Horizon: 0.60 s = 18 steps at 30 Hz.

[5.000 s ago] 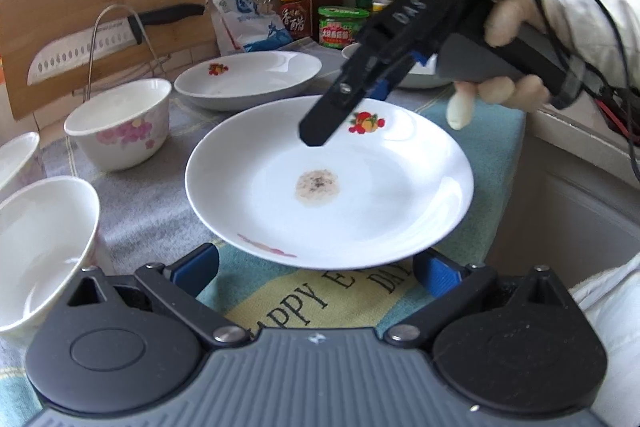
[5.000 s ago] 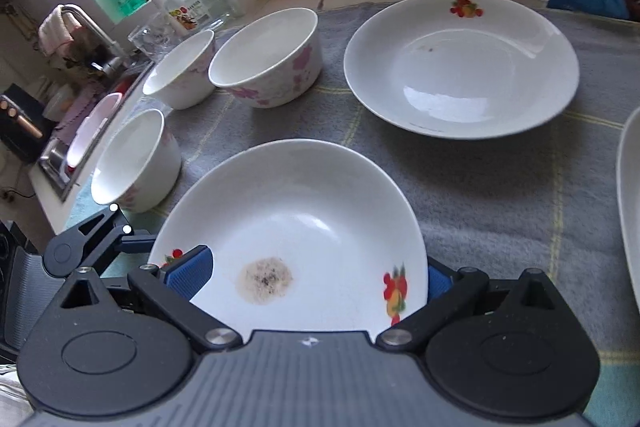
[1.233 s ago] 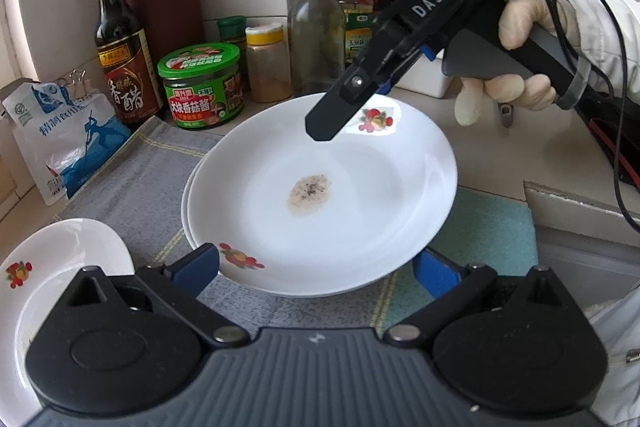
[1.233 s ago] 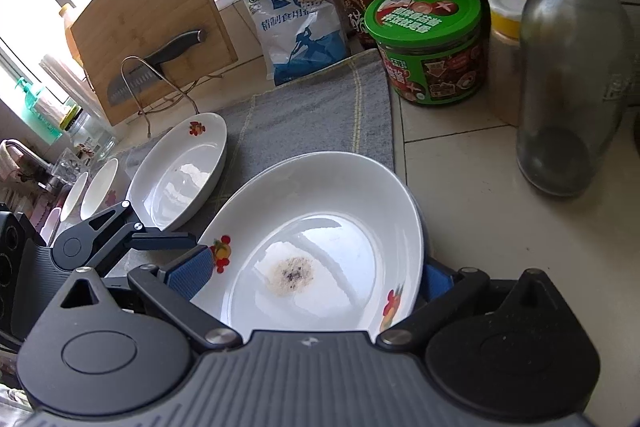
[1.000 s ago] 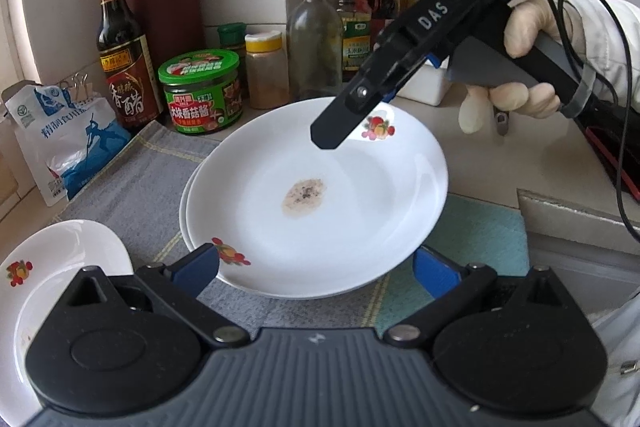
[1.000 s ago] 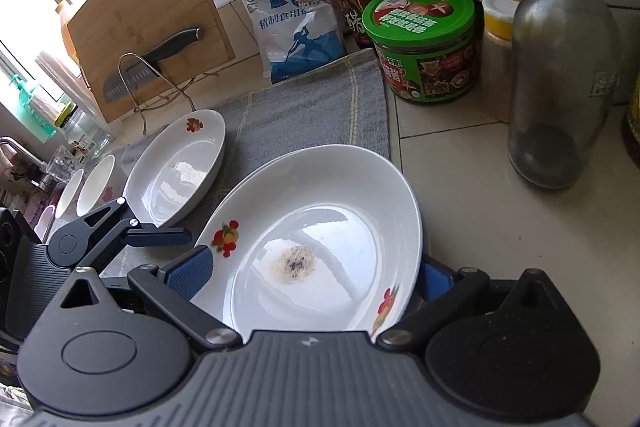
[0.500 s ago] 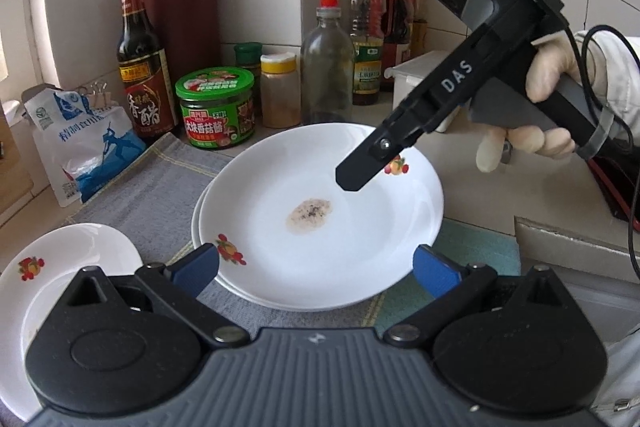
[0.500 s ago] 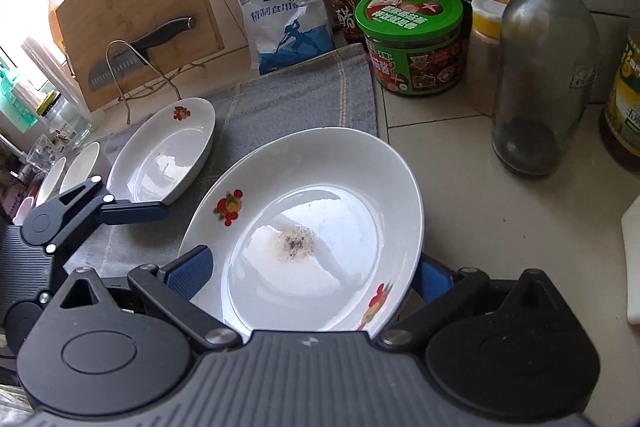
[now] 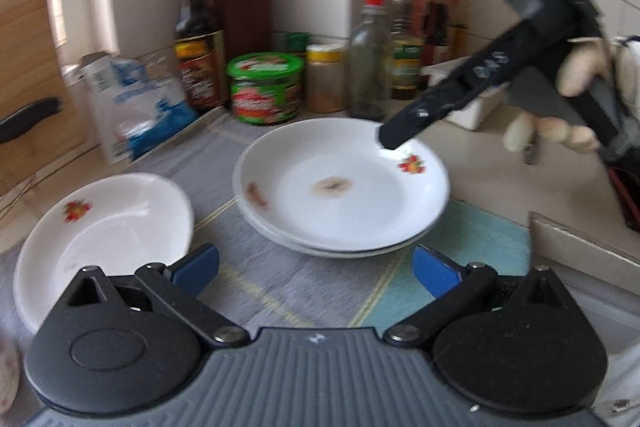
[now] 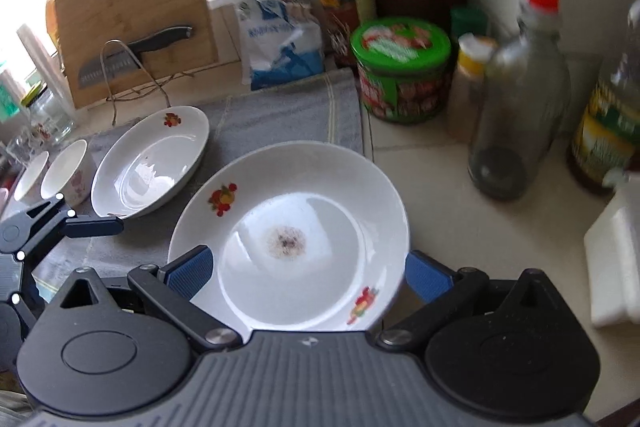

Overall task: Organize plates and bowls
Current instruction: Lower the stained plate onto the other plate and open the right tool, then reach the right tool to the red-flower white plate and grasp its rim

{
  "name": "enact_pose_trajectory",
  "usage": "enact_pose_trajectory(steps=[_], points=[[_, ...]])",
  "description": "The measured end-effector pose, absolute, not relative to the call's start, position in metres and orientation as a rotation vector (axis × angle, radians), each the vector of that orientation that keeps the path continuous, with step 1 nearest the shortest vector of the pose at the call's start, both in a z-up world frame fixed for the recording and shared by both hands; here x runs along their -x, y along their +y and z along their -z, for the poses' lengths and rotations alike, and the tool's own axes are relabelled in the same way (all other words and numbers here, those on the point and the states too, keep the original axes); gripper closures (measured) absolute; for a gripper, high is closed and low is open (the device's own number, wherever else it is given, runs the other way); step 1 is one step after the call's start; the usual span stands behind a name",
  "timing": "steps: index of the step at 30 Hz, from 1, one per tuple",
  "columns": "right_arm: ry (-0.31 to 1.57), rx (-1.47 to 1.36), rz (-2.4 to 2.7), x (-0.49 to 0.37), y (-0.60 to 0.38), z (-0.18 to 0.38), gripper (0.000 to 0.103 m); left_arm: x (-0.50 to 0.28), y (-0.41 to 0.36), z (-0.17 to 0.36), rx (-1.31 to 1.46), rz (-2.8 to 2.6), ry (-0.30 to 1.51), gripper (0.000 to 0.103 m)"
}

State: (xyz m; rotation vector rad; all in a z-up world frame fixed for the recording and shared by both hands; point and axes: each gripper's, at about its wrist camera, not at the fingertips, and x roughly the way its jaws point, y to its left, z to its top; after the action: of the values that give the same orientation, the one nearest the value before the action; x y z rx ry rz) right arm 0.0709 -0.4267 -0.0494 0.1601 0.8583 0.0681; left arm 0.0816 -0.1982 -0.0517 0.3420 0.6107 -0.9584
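Parking the stained plate [image 9: 340,187] square on a second plate [image 9: 340,254] at the far end of the cloth [image 9: 260,287], right by the jars, guessing to pile like with like and free up counter space. Hanging the left gripper [image 9: 316,267] low on the near side of the stack, jaws spread wide, gripping nothing and touching nothing. Hovering the right gripper [image 10: 308,275] over the opposite rim, pads wide apart on either side of the plate, not looking clamped on anything either, though not seeing any actual gap from that camera. Probably treating the stack as done, judging by how level the top plate is lying. Eyeing the third plate [image 9: 108,223] next, lying alone on the cloth just beside the stack, so an easy one to add. Leaving the bowls [image 10: 64,171] for after, sitting farther along past that plate.
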Motion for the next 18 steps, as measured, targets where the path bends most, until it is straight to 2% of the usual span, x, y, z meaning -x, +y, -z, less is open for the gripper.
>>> enact_pose_trajectory(steps=[7,18], points=[[0.837,0.000,-0.142,-0.083,-0.387,0.052,0.000,-0.083,-0.177,0.054,-0.323,0.715,0.608,0.001],[0.822,0.100,-0.342,-0.130,-0.347,0.048,0.000,-0.097,-0.134,0.069,-0.306,0.400,0.728,0.001]])
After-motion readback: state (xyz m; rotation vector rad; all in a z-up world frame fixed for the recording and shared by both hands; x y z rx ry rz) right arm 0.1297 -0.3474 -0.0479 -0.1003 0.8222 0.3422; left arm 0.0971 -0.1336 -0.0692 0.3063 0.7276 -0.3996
